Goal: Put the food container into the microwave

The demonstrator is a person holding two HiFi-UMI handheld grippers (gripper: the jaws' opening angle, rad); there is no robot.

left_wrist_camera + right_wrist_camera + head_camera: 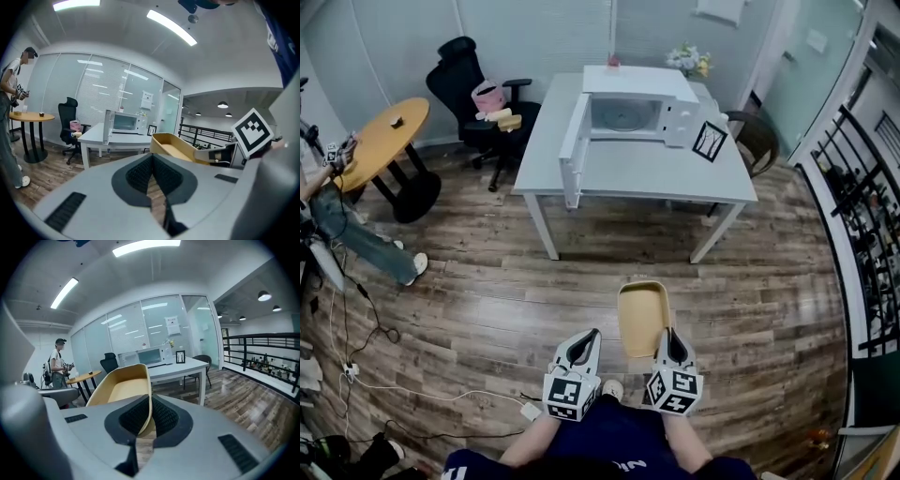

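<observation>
A tan, empty food container (642, 317) is held out over the wooden floor, well short of the table. My right gripper (668, 339) is shut on its right rim; in the right gripper view the container (123, 389) has its wall clamped between the dark pads (161, 417). My left gripper (584, 345) hangs beside it, shut with nothing between its jaws (151, 176); the container (174, 146) shows to its right. The white microwave (628, 111) stands on the white table (637, 169), door (574, 150) swung open to the left.
A framed picture (709, 141) leans at the microwave's right. A black office chair (473, 94) and a round wooden table (384, 136) stand at the left, with a person (337, 220) near it. Cables (384, 375) trail on the floor. A black railing (862, 216) runs along the right.
</observation>
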